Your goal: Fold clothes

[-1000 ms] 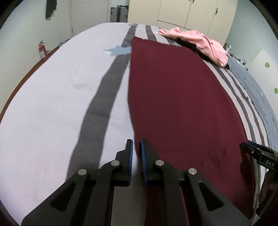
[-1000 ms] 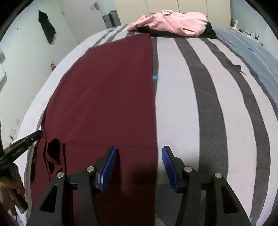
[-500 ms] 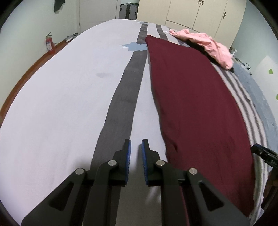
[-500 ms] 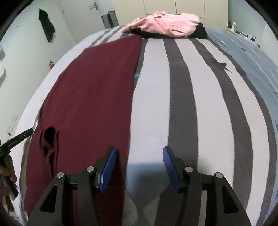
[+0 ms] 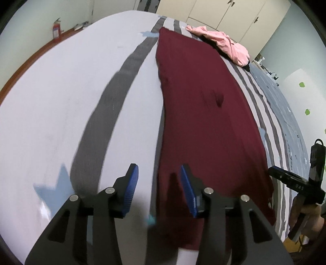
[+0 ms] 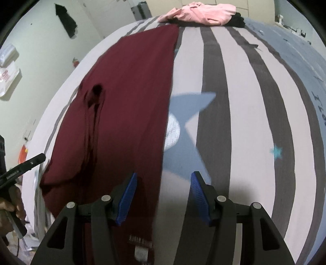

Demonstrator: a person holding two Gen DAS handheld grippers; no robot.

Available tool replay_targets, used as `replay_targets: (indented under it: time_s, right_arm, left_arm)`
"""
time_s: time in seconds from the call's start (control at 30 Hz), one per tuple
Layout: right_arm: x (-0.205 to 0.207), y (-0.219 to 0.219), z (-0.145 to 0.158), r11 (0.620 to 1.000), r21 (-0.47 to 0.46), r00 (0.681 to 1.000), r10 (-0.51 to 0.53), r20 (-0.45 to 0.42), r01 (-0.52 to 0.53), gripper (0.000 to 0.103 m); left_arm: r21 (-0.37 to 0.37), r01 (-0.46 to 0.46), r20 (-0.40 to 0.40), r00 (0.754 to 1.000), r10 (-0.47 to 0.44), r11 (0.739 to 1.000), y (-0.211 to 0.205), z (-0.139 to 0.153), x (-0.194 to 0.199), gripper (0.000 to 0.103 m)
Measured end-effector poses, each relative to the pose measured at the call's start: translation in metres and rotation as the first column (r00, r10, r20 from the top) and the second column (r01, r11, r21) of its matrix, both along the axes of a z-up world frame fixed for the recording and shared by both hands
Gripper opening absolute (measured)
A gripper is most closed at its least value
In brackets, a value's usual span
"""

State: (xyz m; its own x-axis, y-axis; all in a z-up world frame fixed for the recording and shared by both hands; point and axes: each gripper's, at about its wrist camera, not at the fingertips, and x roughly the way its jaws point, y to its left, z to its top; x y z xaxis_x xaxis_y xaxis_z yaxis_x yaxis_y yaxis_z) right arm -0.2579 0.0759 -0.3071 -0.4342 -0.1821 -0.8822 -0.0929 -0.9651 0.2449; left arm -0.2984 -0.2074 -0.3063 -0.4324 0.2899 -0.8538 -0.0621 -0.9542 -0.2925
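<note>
Across the left wrist view, from left to right: a red fire extinguisher [image 5: 56, 27] stands against the wall at the upper left; the bed [image 5: 51, 91], covered in a pale sheet with grey stripes and light blue stars, fills the middle of the frame. The left gripper [image 5: 158, 190] occupies the lower centre, its blue-padded jaws released and holding nothing, straddling the near left edge of the maroon garment [image 5: 203, 114]. This garment lies flat as a long band running from the lower centre to the upper centre of the frame, with a small pucker near its middle. A pink garment [image 5: 226, 43] is heaped at the far end of the bed, upper right, before cream wardrobe doors [image 5: 224, 14]. The right gripper [image 5: 295, 183], held by a hand [image 5: 305, 216], enters at the right edge.

Across the right wrist view, from left to right: the left gripper [image 6: 22, 167] and its hand [image 6: 10, 210] appear at the lower left edge; the maroon garment [image 6: 132, 106] extends from the lower centre to the upper centre, with a fold and a dark opening on its left side and a printed label at its near end. The right gripper [image 6: 162, 196], jaws released and empty, straddles the garment's right edge. A large blue star [image 6: 183, 146] on the bed [image 6: 254, 122] lies just beside that edge. The pink garment [image 6: 201, 13] rests on a black garment [image 6: 238, 20] at the upper centre.
</note>
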Motion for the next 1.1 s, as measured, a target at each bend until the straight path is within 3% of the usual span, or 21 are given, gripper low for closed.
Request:
replay_targets:
  time_s: [0.3,0.53,0.83,0.97,1.1]
  right_arm:
    - [0.044,-0.006,-0.006,0.999,-0.034,1.000,-0.003,0.003,0.004,0.052]
    - [0.063,-0.016,-0.005,0.998,-0.059,1.000,0.015,0.010,-0.014,0.052]
    - [0.051,-0.026,-0.009,0.995,-0.097,1.000,0.030,0.000,-0.029,0.056]
    - [0.043,-0.029,-0.014,0.992,-0.120,0.999,0.037,0.000,-0.037,0.056]
    - [0.042,-0.032,-0.016,0.991,-0.125,0.999,0.051,-0.004,-0.052,0.057]
  left_arm:
    - [0.014,-0.028,0.021,0.999,0.028,1.000,0.008,-0.015,0.023,0.051]
    - [0.014,0.052,0.022,0.998,-0.052,0.999,0.017,-0.016,0.037,0.051]
    - [0.056,0.021,0.012,1.000,-0.021,0.998,0.020,-0.022,0.029,0.051]
    - [0.040,0.041,0.000,0.999,-0.041,0.998,0.025,-0.022,0.032,0.051]
    - [0.027,0.066,-0.002,0.998,-0.066,0.997,0.029,-0.023,0.031,0.042]
